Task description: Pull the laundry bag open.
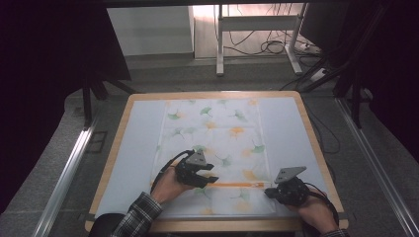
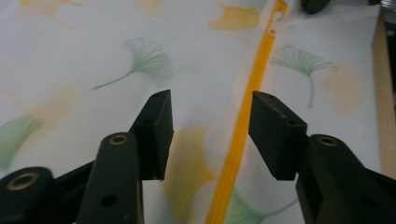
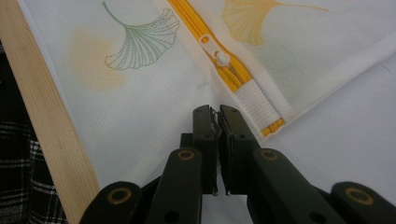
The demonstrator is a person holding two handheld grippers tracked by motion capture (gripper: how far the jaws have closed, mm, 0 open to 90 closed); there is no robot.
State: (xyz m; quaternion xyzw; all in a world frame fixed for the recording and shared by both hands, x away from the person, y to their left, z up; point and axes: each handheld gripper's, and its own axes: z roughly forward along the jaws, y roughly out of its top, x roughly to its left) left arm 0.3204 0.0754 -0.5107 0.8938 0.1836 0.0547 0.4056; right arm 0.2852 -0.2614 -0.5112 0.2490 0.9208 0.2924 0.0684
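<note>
Left gripper (image 1: 210, 174) sits over the middle of the bag (image 1: 213, 148), jaws apart and released, straddling the orange zip (image 2: 243, 126) in its own view; the pads press on nothing. Right gripper (image 1: 269, 191) is down at the bag's near right corner, clenched tight, and it looks pinched on the white fabric there, though the contact is hard to read. The white pull (image 3: 212, 49) lies on the zip just beyond the right jaws, near the stitched end. The bag, printed with green and orange leaves, lies flat on the table (image 1: 133, 143), zip running across its near part. A checked sleeve (image 1: 141, 212) comes in at the left.
</note>
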